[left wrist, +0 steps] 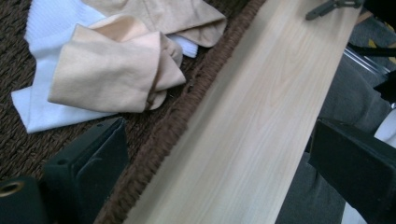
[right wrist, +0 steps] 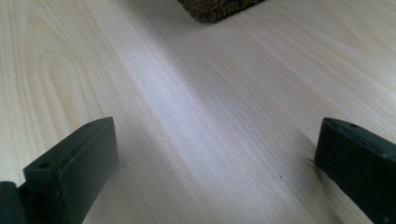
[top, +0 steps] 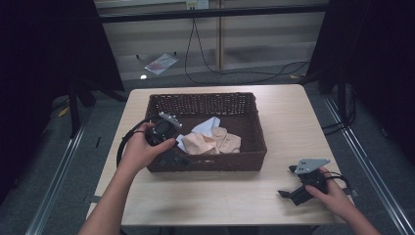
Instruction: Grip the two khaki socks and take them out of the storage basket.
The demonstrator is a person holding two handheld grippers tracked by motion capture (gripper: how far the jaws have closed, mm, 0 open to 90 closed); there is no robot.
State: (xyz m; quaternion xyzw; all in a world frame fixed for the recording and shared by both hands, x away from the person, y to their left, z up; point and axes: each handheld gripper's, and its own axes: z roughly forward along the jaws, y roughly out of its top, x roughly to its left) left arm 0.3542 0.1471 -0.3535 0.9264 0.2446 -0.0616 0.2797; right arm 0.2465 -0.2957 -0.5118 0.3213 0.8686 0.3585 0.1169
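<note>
Reaching for the clothes [top: 211, 138] in the basket [top: 259, 132], centre of the high view.

A peach piece [left wrist: 112, 74] lies folded over a white one [left wrist: 42, 119] on the basket floor, left of middle, probably why the left gripper [top: 177, 157] comes over the near rim at lower left, jaws spread wide and holding nothing, one inside the basket and one outside. At lower right the right gripper [top: 288, 195] rests on the table [top: 220, 196], wide open and empty, seemingly waiting well clear.
</note>
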